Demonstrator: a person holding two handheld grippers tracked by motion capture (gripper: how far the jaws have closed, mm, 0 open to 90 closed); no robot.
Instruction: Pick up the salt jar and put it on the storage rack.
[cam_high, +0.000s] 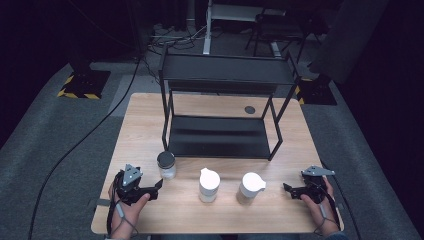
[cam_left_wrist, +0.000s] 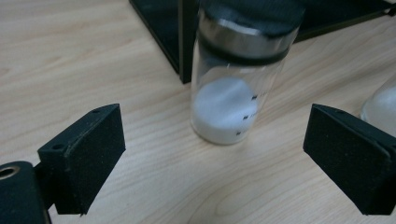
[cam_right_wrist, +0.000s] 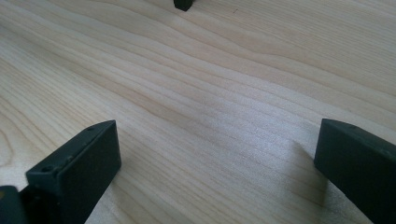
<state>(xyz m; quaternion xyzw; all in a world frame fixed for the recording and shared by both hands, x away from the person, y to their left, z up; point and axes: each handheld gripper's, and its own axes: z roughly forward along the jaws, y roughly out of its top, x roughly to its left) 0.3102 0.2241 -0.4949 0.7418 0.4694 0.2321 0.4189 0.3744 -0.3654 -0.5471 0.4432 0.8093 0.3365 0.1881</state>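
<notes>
A glass jar with a black lid (cam_high: 166, 165) stands on the wooden table (cam_high: 145, 125) in front of the black rack's left front leg. In the left gripper view this jar (cam_left_wrist: 236, 74) holds white powder at its bottom and sits just beyond the wide-apart jaws. My left gripper (cam_high: 156, 189) (cam_left_wrist: 215, 163) is open, low on the table, a little nearer than the jar. Two white-lidded jars (cam_high: 209, 185) (cam_high: 250, 187) stand in the middle front. My right gripper (cam_high: 289, 192) (cam_right_wrist: 217, 158) is open over bare wood, right of them.
A black two-tier rack (cam_high: 220, 135) fills the table's middle and back; its leg (cam_left_wrist: 187, 42) stands right behind the black-lidded jar. One rack foot (cam_right_wrist: 183, 4) shows far ahead of the right jaws. A round cable port (cam_high: 249, 109) lies behind the rack.
</notes>
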